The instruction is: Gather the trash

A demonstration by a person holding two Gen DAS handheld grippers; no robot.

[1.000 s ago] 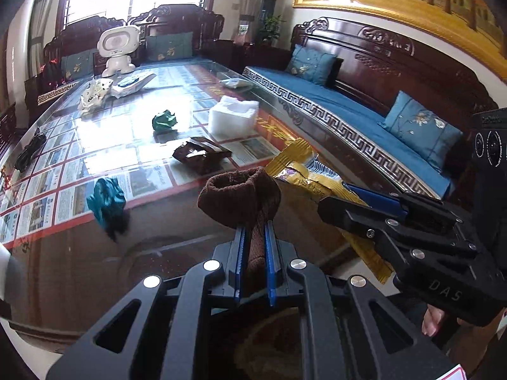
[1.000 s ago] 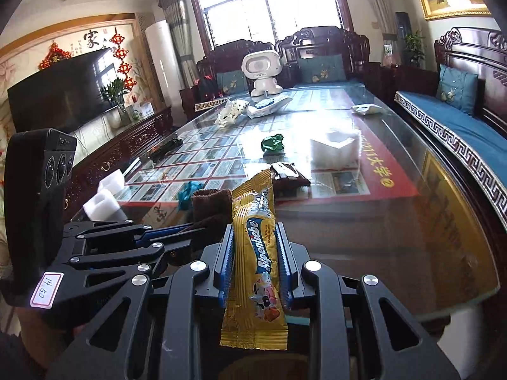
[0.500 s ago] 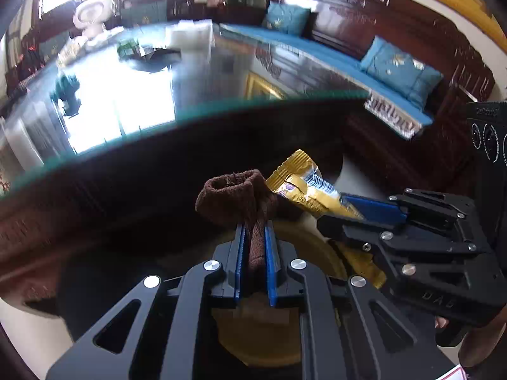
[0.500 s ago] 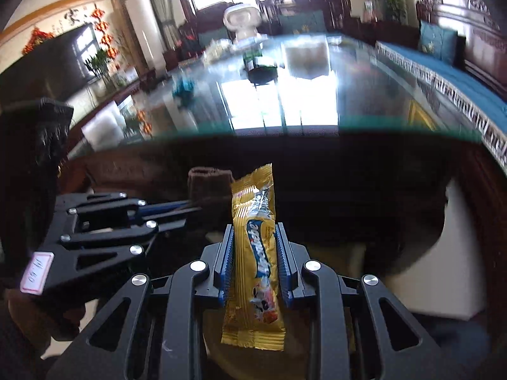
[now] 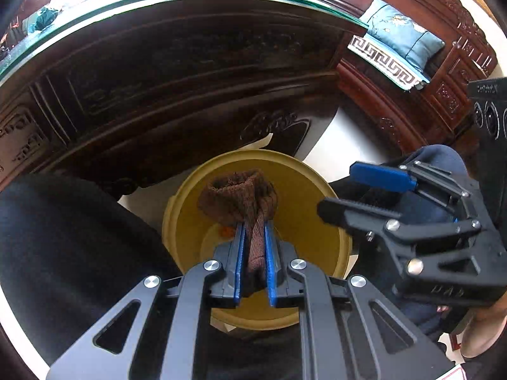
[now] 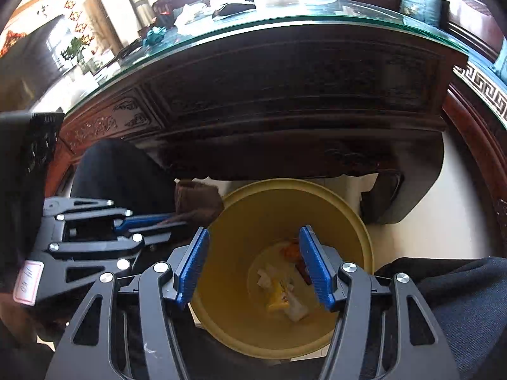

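The left gripper (image 5: 253, 243) clamps the brown sock (image 5: 240, 199); the right gripper (image 6: 253, 264), jaws just opened, gapes above the wrapper (image 6: 279, 296) in the yellow bin (image 6: 358, 221).

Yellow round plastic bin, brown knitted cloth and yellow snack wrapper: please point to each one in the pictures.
Yellow round plastic bin (image 6: 355, 218), right wrist view, far inner wall.
Brown knitted cloth (image 5: 237, 196), left wrist view, bunched upper part.
Yellow snack wrapper (image 6: 276, 297), right wrist view, its middle, on the bin's bottom.

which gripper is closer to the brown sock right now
Left. The left gripper is shut on the brown sock over the yellow bin; the right gripper hangs open beside it, jaws just opened, empty.
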